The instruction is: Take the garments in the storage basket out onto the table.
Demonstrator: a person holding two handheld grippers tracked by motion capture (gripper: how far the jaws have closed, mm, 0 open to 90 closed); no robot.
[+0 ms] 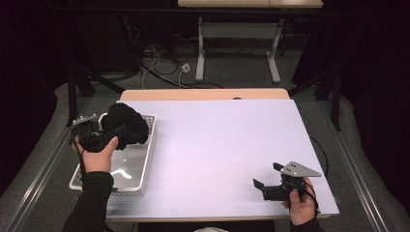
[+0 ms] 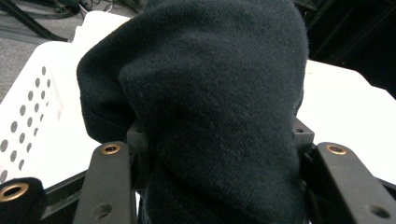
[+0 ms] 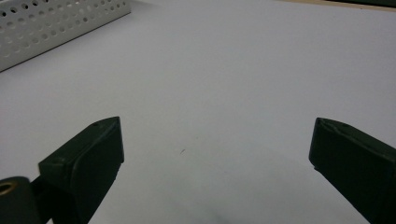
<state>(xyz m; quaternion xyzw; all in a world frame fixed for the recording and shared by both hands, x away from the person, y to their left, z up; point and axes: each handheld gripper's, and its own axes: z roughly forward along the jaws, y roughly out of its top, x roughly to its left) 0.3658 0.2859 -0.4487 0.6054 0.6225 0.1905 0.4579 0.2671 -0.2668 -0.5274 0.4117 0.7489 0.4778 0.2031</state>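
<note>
A bunched black cloth (image 1: 126,124) hangs over the far end of a white perforated basket (image 1: 147,164) at the table's left. My left gripper (image 1: 116,131) is shut on the black cloth (image 2: 210,107), which bulges out between its two black jaws and hides their tips. The basket's white wall (image 2: 32,107) shows behind and to the left of the cloth. My right gripper (image 1: 258,186) rests near the table's front right corner, jaws wide apart with bare white table between them. In the right gripper view the right gripper (image 3: 215,154) stands open over the tabletop.
The basket's perforated side (image 3: 51,23) lies far off at the upper left of the right gripper view. A white sheet (image 1: 227,145) covers the wooden table. Beyond the far edge are cables on the floor (image 1: 159,67) and another table's white legs (image 1: 200,53).
</note>
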